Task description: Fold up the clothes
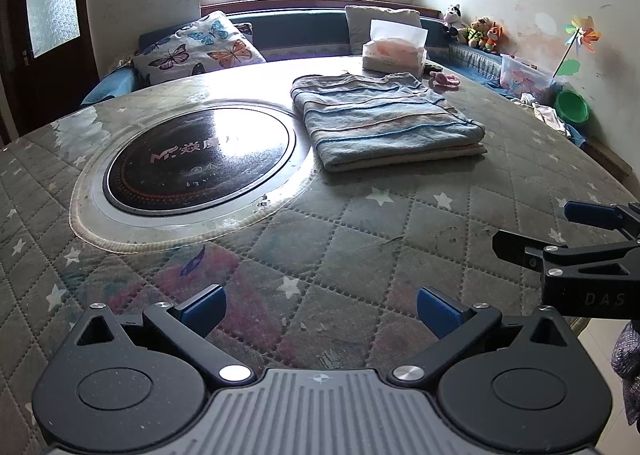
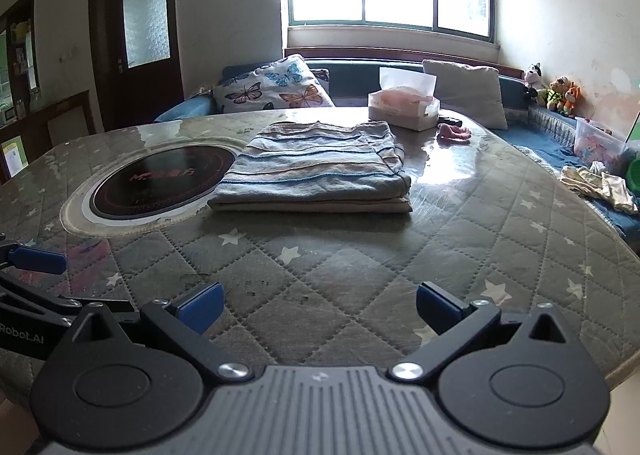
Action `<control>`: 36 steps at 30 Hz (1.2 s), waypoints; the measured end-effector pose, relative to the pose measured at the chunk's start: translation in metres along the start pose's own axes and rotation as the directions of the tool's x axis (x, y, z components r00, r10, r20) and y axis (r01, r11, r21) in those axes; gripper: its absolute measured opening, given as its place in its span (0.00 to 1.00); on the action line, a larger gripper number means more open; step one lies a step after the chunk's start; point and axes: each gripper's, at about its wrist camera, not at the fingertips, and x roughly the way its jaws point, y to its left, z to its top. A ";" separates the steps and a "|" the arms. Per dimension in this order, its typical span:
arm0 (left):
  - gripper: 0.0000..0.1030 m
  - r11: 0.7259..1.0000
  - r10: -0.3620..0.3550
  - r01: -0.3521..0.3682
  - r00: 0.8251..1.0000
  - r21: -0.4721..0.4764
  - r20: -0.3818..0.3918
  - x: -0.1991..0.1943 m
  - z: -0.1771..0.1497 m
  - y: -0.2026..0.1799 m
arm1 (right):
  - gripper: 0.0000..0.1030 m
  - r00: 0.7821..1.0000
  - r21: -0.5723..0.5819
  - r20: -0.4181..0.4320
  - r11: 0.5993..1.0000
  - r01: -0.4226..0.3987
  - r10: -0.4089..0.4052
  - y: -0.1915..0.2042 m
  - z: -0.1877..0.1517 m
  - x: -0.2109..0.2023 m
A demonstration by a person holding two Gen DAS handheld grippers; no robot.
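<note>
**A:** Start with the left wrist view. Where does the garment lie from the fingers?

**B:** The left gripper [image 1: 321,313] has its fingers [image 1: 202,310] spread wide, holding nothing, low over the near part of the desk [image 1: 360,239]. The folded striped garment [image 1: 384,119] lies well ahead of them and off to the right, flat on the desk, apart from both grippers. Its long axis runs away from the fingers, slanting toward the near right. The right gripper [image 1: 532,231] comes in from the right edge, also ahead of the left fingers.

**A:** Any writing there?

**B:** The round black cooktop panel [image 1: 196,157], ahead and left of the fingers, carries a logo like "MF" followed by Chinese characters washed out by glare. The right gripper's body reads "DAS". The tissue box [image 1: 394,55] beyond the garment has print too small to read.

**A:** And the right wrist view?

**B:** The right gripper [image 2: 320,309] is likewise wide apart and empty. From here the garment [image 2: 316,171] sits almost straight ahead, a touch left of the midline, its near folded edge facing the fingers, its left edge beside the cooktop panel [image 2: 160,179]. I judge the right gripper the better lined up for any reach. The left gripper [image 2: 38,255] shows at the left edge, its body marked "RoboL.AI" as far as I can make out.

**A:** Is folding left to do?

**B:** It looks already folded into a neat stack; I'd judge little remains.
</note>
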 end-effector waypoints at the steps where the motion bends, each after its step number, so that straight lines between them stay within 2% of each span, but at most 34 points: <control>1: 1.00 1.000 -0.001 0.001 1.000 0.001 0.001 -0.001 0.000 0.000 | 1.00 1.000 0.001 0.001 1.000 0.001 -0.001 0.000 0.000 0.000; 36: 1.00 1.000 -0.013 0.013 1.000 0.020 -0.003 0.000 0.000 -0.009 | 1.00 1.000 0.003 0.003 1.000 0.001 -0.001 0.002 -0.001 -0.003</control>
